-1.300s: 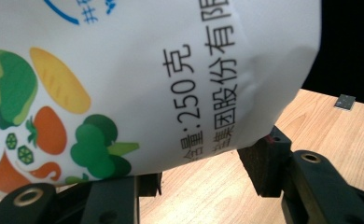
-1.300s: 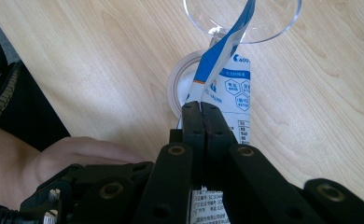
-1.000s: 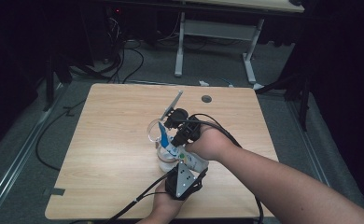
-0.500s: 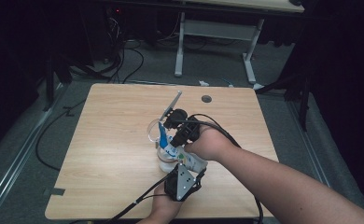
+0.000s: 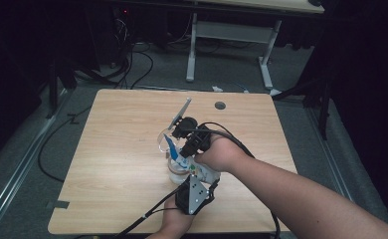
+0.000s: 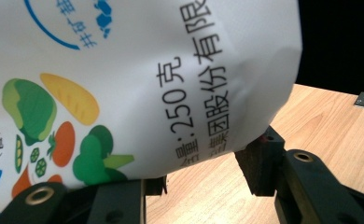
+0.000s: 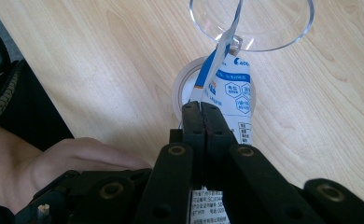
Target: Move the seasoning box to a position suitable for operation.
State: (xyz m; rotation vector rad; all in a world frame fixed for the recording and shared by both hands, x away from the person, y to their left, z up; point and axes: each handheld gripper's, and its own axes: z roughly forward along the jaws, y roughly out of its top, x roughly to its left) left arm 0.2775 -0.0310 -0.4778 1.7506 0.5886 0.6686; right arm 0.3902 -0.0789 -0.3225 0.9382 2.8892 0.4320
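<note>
Item: wooden desk (image 5: 112, 164), contents listed left to right.

1. Left gripper (image 5: 194, 191), near the front edge, held in the person's left hand. Its jaws sit about half open around the lower body of a white salt-type pouch (image 6: 138, 84) printed with vegetables and Chinese text; they have just been closing, and the pouch fills the gap between them. One pad looks to touch the pouch, the other stands just clear, so the hold reads as a cradle from below, likely to keep the bag upright.

2. Clear glass bowl (image 7: 252, 23), just beyond the pouch's top, with a roll of tape (image 7: 182, 91) on the desk beneath the bag. The bowl appears placed to catch the pour.

3. Right gripper (image 7: 202, 109), reaching over the pouch. Its jaws are fully closed, pinching the flattened top strip of the pouch, apparently to steer the opened corner toward the bowl.

4. Grey metal strip (image 5: 181, 112), leaning up behind the bowl; purpose unclear.
</note>
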